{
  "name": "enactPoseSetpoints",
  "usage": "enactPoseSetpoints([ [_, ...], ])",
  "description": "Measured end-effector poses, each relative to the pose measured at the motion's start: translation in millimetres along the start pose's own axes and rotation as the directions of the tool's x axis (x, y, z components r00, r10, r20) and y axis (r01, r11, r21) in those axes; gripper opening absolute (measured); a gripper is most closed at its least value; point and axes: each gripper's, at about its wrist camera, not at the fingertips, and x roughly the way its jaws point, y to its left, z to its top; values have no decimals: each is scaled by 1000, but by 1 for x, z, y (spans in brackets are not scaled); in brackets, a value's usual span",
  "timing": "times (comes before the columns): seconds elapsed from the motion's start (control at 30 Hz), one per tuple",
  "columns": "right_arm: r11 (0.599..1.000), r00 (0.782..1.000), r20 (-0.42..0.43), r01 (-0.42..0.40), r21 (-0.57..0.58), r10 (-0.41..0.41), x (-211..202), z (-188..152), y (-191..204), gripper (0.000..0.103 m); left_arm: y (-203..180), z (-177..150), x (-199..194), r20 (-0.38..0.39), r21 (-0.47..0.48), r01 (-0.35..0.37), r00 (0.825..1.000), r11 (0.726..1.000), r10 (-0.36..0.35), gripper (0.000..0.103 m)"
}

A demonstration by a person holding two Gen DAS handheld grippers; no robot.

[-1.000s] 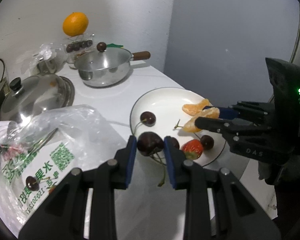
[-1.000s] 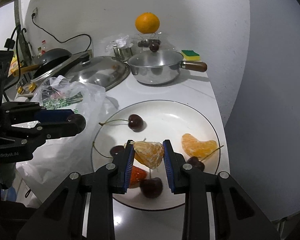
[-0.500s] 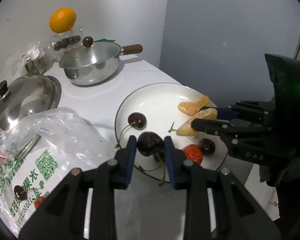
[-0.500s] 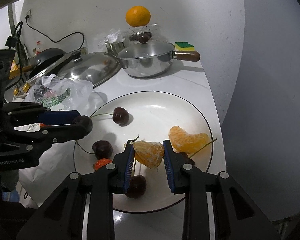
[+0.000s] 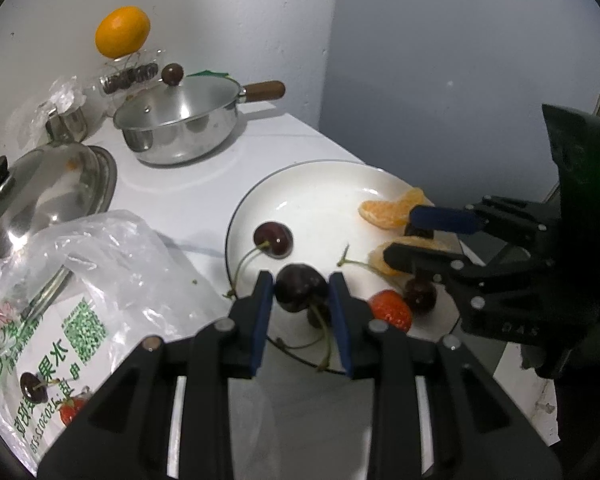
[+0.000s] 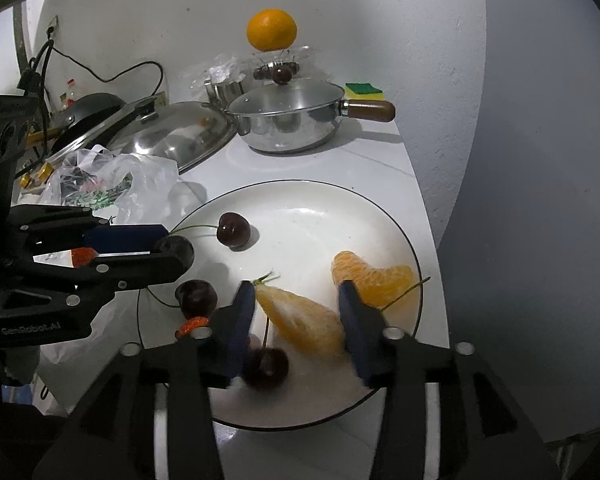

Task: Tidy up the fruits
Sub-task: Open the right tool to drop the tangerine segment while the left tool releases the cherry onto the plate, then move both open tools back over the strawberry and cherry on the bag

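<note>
My left gripper [image 5: 301, 294] is shut on a dark cherry [image 5: 300, 286] and holds it over the near rim of the white plate [image 5: 320, 192]. On the plate lie another cherry [image 5: 273, 239], a strawberry [image 5: 392, 312], a third cherry [image 5: 420, 296] and an orange segment [image 5: 388, 212]. My right gripper [image 6: 296, 308] has its jaws spread, and a peeled orange segment [image 6: 304, 320] lies between them on the plate [image 6: 308, 208], loose. A second segment [image 6: 374, 276] lies just beyond the right finger. The left gripper [image 6: 172, 250] shows with its cherry in the right wrist view.
A plastic bag [image 5: 60, 300] with a cherry and a strawberry lies left of the plate. A lidded steel pan [image 5: 180, 128] with a wooden handle, a big steel lid [image 5: 40, 188] and an orange [image 5: 122, 38] on a clear box stand behind. The counter edge runs right of the plate.
My right gripper has opened and let go of the orange segment, which now rests on the plate. My left gripper has carried the cherry further over the plate rim.
</note>
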Motion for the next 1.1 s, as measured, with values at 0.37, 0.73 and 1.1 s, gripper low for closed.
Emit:
enactPoseSetpoints([
  [0.37,1000,1000,17,19,-11,-18,-13,-3,7,54,-4,-3,-10,12,2,0,1000,1000,0,40],
  [0.73,999,999,38,35,6,-35,-36,-15,13,55,-12,-9,-29,38,10,2,999,1000,-3,55],
  [1.1,999,997,57,42,0,-42,-59,-25,27,55,-23,-25,-55,59,14,-5,998,1000,4,55],
])
